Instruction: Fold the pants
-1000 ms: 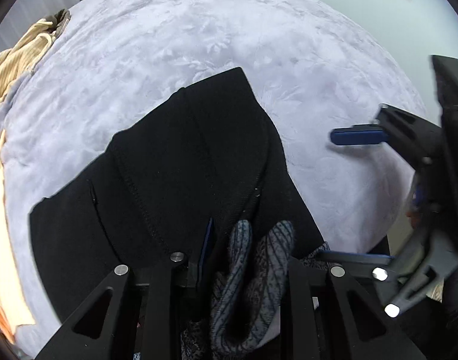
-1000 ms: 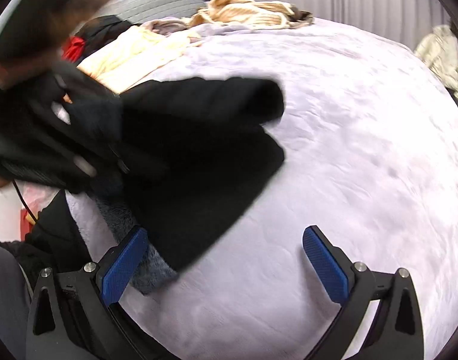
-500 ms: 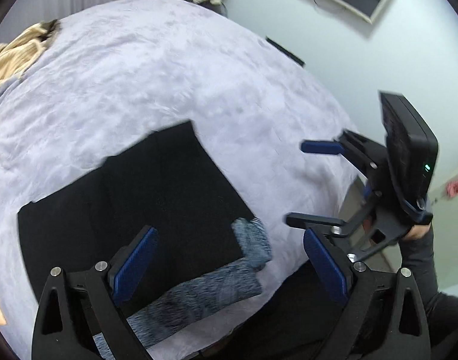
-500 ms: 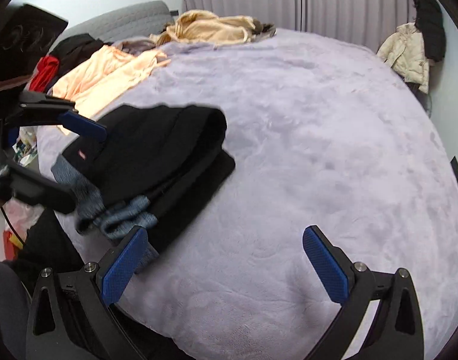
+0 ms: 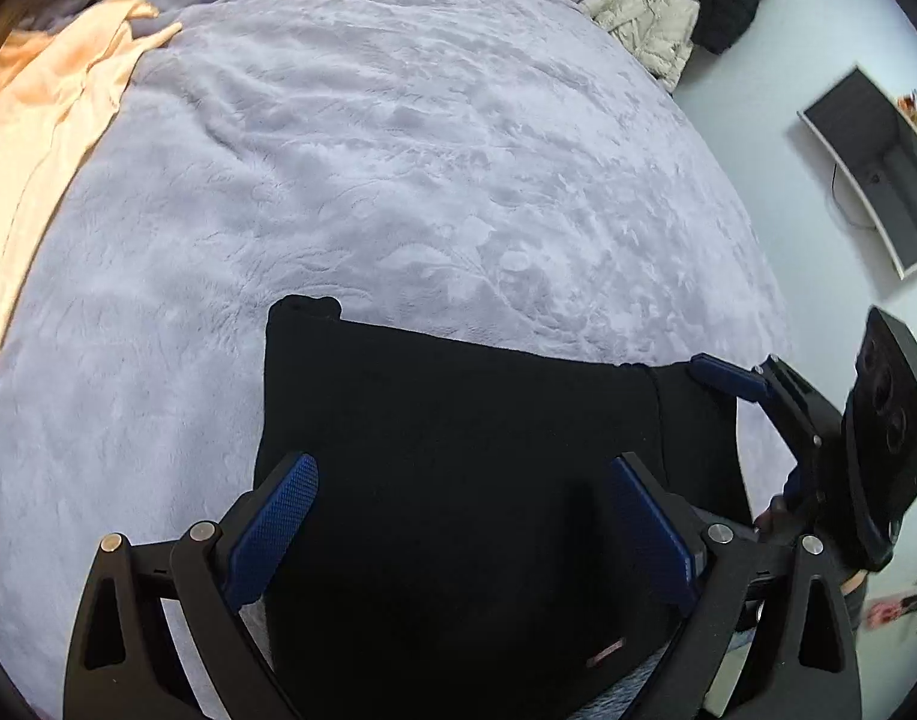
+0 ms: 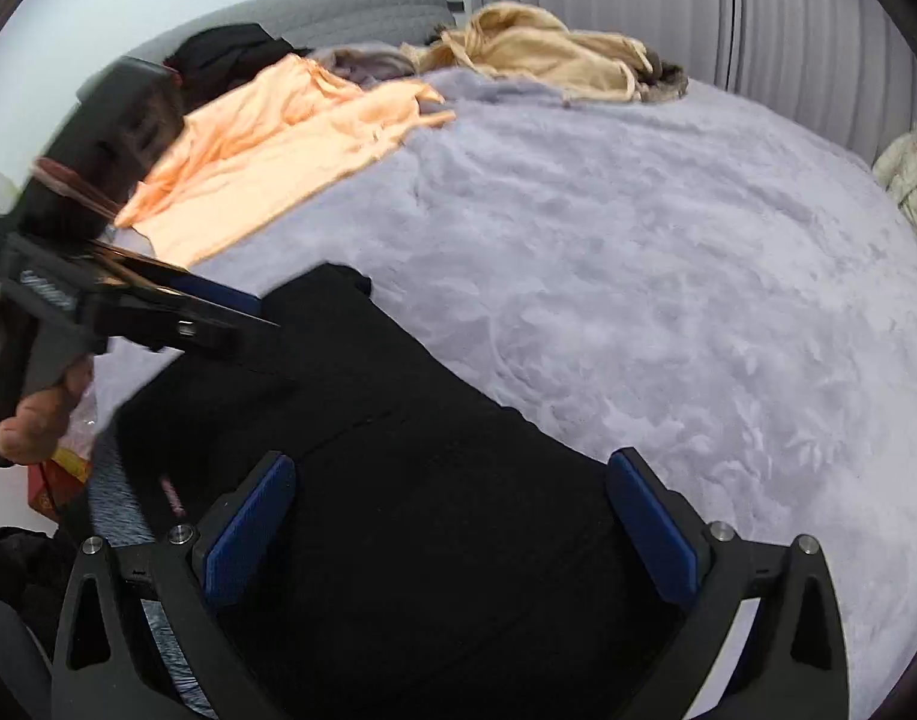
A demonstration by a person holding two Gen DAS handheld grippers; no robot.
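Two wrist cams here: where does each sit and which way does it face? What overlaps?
Left wrist: on the left claw, angled down at the folded black pants on the lavender blanket; both own blue fingers show, open, and the right claw enters at right.
Right wrist: on the right claw, angled down at the same pants; own fingers open, left claw and a hand at left.
Shared: pants, blanket, orange garment.
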